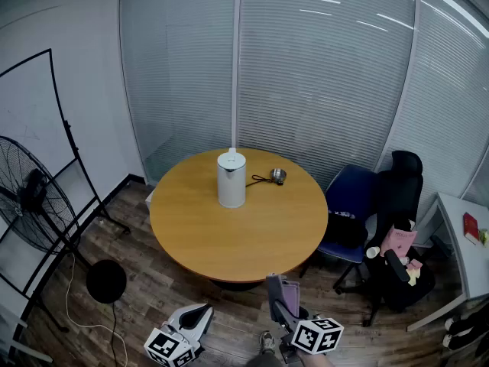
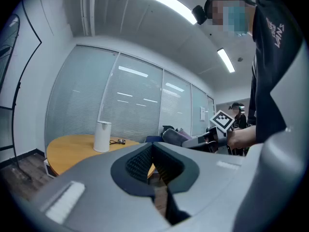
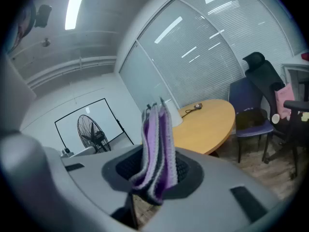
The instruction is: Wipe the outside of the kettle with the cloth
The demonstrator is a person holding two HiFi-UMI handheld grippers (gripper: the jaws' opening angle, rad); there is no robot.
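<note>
- Two grippers were held low, short of the table. The left gripper's point(image 2: 152, 147) jaws were pressed together with nothing between them.
- Beside it, the right gripper point(image 3: 159, 167) had its jaws clamped on a purple-and-grey cloth point(image 3: 157, 149). The folded cloth stood up out of the jaws, and a loose end drooped back toward their base.
- Just ahead of both pairs of jaws lay the near rim of a round wooden table point(image 1: 237, 239).
- Well ahead of the jaws, on the far half of the table, the white kettle point(image 1: 231, 179) stood upright. It was apart from the cloth and touched by neither gripper. From the left jaws it sat ahead and off to the left. From the right jaws it showed only partly, just behind the cloth's top edge.
- Just right of the kettle, a dark cord point(image 1: 260, 179) with a small metal piece at its end lay on the tabletop.
- Off to the right of the right jaws, past the table's rim, stood a blue chair point(image 1: 350, 205) and a black office chair point(image 1: 401, 197).
- Far to the left of the left jaws stood a pedestal fan point(image 1: 30, 197).
- Farthest ahead of the jaws, a glass wall with closed blinds point(image 1: 306, 75) ran behind the table.
</note>
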